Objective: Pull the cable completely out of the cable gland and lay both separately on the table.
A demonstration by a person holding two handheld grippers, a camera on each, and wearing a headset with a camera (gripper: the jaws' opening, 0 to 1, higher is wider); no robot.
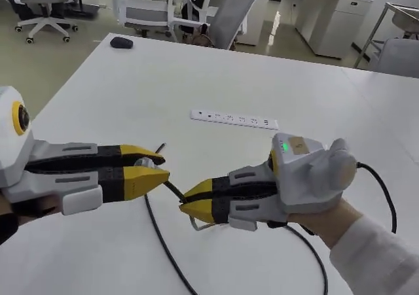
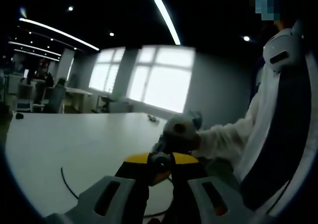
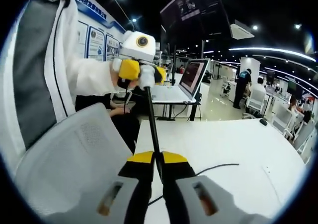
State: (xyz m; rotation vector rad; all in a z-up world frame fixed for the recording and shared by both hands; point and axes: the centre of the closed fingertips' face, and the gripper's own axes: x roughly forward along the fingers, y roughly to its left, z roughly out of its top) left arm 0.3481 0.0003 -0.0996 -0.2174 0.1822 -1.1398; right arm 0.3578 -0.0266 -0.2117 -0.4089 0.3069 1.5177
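Two grips — left claw (image 1: 165, 167) clamps the cable gland (image 2: 160, 161), right claw (image 1: 182, 201) the cable (image 3: 152, 119) strung straight between them.

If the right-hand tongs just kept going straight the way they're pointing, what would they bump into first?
Most likely the cable gland held in the left tongs: the right tongs are shut on the black cable, which runs straight ahead to it. Depth is hard to judge.

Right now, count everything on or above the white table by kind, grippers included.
grippers: 2, the left gripper and the right gripper
cable: 1
cable gland: 1
power strip: 1
mouse: 1
Total: 6
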